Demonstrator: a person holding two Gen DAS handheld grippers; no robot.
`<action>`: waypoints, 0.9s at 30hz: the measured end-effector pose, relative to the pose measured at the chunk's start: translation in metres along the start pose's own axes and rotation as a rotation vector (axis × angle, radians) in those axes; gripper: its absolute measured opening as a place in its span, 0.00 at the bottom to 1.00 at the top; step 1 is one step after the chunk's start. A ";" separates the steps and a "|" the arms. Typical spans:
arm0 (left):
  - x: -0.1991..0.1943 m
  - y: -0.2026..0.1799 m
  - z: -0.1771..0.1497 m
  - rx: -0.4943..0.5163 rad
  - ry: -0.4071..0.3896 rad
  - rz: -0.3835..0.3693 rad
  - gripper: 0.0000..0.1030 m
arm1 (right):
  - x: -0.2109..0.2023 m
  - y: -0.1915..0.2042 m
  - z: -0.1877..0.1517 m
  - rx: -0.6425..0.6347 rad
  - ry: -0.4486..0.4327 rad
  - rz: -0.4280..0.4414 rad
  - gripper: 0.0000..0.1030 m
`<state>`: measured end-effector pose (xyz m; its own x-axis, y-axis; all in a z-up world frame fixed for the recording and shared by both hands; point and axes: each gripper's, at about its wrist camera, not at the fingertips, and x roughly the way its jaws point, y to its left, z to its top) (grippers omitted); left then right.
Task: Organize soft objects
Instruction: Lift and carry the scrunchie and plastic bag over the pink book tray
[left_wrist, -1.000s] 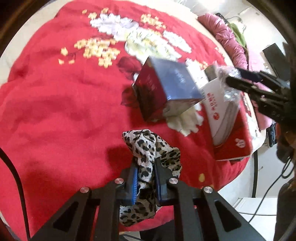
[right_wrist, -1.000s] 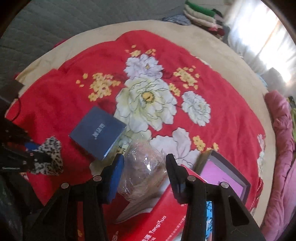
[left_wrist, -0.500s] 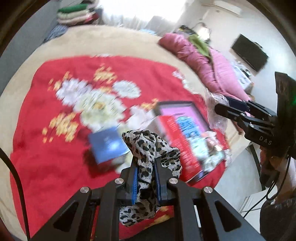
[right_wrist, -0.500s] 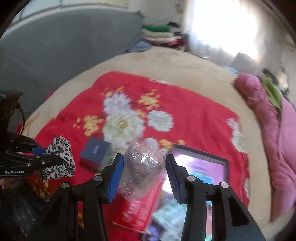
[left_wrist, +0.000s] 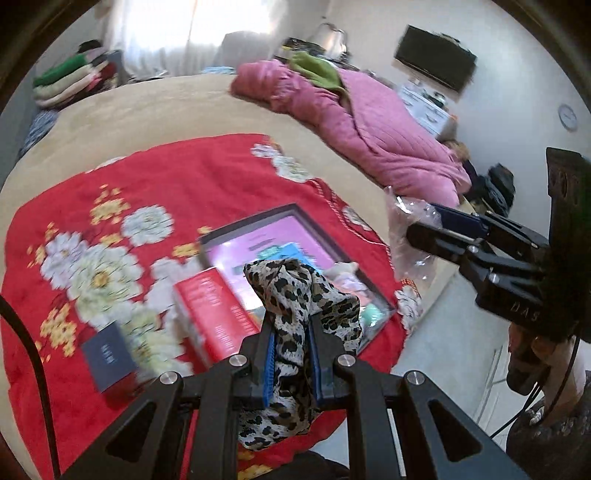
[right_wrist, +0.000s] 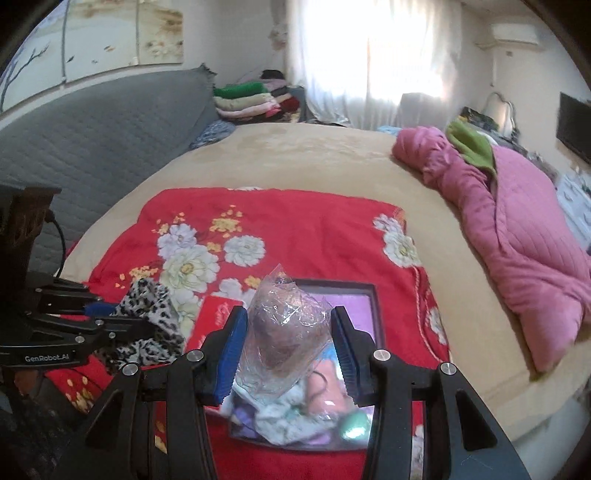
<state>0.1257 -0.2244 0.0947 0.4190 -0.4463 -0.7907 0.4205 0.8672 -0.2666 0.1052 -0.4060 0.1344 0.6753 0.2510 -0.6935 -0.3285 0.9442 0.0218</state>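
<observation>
Both grippers had lifted away from the red floral blanket (right_wrist: 303, 221), so the whole bed came into view.
The left gripper (left_wrist: 291, 354) stayed clenched on the leopard-print fabric piece (left_wrist: 295, 291); the right gripper (right_wrist: 291, 347) grasped the crinkled clear plastic bag (right_wrist: 284, 332), both above the dark-rimmed open box (right_wrist: 375, 314) near the blanket's near edge, probably their destination. "GenRobot.AI" was readable on the left gripper.

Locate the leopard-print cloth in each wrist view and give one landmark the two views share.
Left wrist view: leopard-print cloth at bottom centre, pinched in the left gripper.
Right wrist view: it sits at lower left, at the tips of that gripper.
Shared landmark: the open box with a pink lining, on the red floral blanket.
</observation>
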 end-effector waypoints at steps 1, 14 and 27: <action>0.006 -0.008 0.002 0.010 0.009 -0.003 0.15 | -0.002 -0.006 -0.004 0.013 0.002 0.002 0.47; 0.072 -0.058 0.003 0.084 0.091 0.018 0.15 | 0.004 -0.060 -0.040 0.095 0.032 -0.020 0.47; 0.118 -0.064 0.000 0.107 0.170 0.036 0.15 | 0.045 -0.083 -0.066 0.134 0.131 -0.015 0.47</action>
<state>0.1479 -0.3322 0.0182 0.2973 -0.3639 -0.8827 0.4944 0.8496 -0.1838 0.1192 -0.4871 0.0543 0.5851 0.2154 -0.7818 -0.2223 0.9697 0.1008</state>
